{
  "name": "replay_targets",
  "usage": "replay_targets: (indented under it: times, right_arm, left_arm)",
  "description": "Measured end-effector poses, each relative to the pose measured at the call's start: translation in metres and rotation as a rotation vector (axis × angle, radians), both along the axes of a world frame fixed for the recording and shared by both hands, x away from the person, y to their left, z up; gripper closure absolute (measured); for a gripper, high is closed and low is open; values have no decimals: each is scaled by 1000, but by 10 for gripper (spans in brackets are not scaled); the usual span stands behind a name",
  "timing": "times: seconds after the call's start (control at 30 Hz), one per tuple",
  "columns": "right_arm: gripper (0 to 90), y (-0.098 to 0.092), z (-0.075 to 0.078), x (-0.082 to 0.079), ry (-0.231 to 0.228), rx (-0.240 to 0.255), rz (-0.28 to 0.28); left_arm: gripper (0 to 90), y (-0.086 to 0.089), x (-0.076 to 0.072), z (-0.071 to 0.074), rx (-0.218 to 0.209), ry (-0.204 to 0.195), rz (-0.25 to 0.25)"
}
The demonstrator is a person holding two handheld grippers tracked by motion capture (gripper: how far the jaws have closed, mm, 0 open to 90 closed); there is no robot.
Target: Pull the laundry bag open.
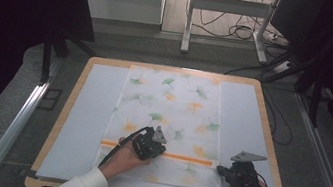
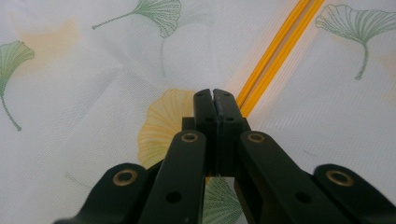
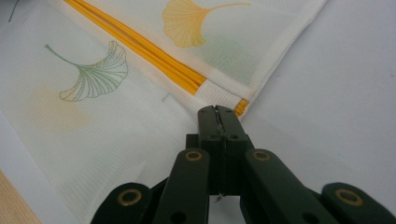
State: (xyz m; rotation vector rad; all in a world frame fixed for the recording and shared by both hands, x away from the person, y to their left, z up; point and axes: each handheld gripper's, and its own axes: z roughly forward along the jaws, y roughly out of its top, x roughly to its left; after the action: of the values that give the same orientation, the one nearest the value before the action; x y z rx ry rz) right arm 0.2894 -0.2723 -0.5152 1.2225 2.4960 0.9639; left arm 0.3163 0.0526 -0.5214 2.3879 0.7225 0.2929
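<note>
A white mesh bag [image 1: 172, 109] printed with green and yellow ginkgo leaves lies flat in the middle of the table. An orange zipper [image 1: 189, 159] runs across its near end. My left gripper [image 1: 160, 150] sits on the zipper line left of centre. In the left gripper view its jaws [image 2: 214, 93] are pressed together right where the zipper [image 2: 275, 46] meets them, and what they pinch is hidden. My right gripper [image 1: 219, 170] is at the bag's right edge. Here too the jaws [image 3: 215, 109] are closed, on the fabric beside the zipper's end [image 3: 140, 49].
A pale sheet [image 1: 90, 112] covers the wooden table [image 1: 268, 140] under the bag, with bare strips left and right of it. Beyond the far edge stand metal frame legs [image 1: 188, 21] and floor cables [image 1: 240, 32]. Dark curtains flank both sides.
</note>
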Motion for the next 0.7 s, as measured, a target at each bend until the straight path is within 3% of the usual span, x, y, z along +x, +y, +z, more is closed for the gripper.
replay_targets:
  times: [0.33,0.5,0.7]
  right_arm:
    - [894,0,0,0,1,1,1]
    - [894,0,0,0,2,1,1]
    - [894,0,0,0,2,0,0]
  left_arm:
    - [900,6,-3,-1,-11,4,15]
    - [900,9,-6,0,9,-10,9]
    - [900,15,-7,-1,4,-7,21]
